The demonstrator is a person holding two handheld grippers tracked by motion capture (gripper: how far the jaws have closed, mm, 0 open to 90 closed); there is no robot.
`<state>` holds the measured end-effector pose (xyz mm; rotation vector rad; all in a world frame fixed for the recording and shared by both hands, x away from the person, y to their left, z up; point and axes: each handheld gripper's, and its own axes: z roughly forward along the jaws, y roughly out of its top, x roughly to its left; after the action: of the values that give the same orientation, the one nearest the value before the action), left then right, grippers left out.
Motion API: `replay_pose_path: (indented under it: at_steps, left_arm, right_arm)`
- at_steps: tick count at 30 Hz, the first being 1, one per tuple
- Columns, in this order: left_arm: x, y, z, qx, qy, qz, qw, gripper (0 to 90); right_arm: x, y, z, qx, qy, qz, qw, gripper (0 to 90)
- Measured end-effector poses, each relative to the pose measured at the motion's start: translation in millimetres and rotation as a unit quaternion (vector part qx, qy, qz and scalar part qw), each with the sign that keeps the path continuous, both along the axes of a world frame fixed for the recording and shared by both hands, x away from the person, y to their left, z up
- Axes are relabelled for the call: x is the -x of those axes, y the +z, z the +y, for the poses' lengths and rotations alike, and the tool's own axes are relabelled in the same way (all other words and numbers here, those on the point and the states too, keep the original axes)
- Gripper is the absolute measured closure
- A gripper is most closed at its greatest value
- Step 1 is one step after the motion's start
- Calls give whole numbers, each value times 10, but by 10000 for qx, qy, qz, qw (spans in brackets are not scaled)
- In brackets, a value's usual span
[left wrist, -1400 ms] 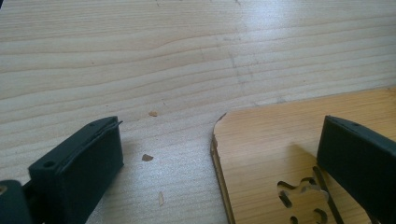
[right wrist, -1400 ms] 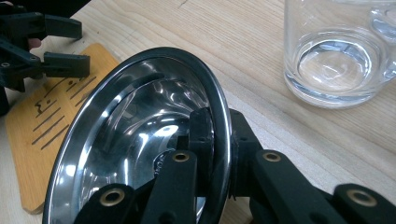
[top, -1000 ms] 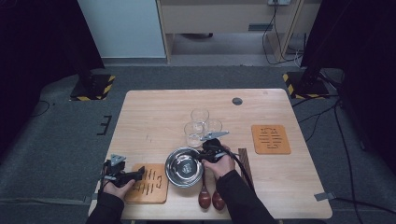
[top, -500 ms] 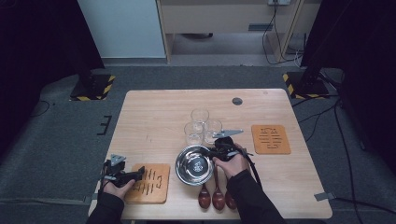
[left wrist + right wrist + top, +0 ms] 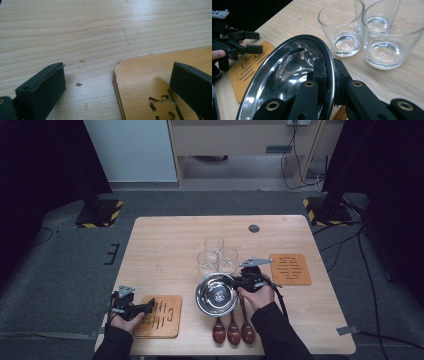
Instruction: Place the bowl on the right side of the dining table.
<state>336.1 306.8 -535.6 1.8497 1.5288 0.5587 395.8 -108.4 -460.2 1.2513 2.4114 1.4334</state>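
Right gripper view shows the right gripper (image 5: 328, 82) with its black jaws pinched tight on the rim of the shiny round steel bowl (image 5: 287, 75), one jaw inside the wall and one outside, so the bowl hangs from a single narrow bite. From the high view that bowl (image 5: 216, 294) sits near the table's front edge, just in front of the cluster of three clear drinking glasses (image 5: 217, 256) and just behind three dark red wooden spoons (image 5: 233, 331). The likeliest trouble is the smooth rim slipping or the bowl pivoting about the pinch, because polished steel gives the pads little to hold and the weight hangs off to one side. A swing could knock the nearest glass, which stands close by, or drop the bowl onto the spoons. The left gripper (image 5: 134, 307) rests with its jaws standing wide apart and holding nothing, straddling the corner of the flat orange-brown wooden coaster with cut-out slots (image 5: 160, 85) on the pale wooden table (image 5: 75, 32); a careless nudge there could shift the coaster.
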Motion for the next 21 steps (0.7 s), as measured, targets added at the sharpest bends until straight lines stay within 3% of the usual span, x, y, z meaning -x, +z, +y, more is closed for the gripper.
replay_pose_path:
  at_steps: [14,21]
  left_arm:
    - [0,0,0,0,1,-2,10000,0]
    - [0,0,0,-2,0,-1,10000,0]
  right_arm:
    - [-38,94,-360,-291,-361,-121,9989,835]
    - [-53,131,-487,-300,-516,-213,9980,835]
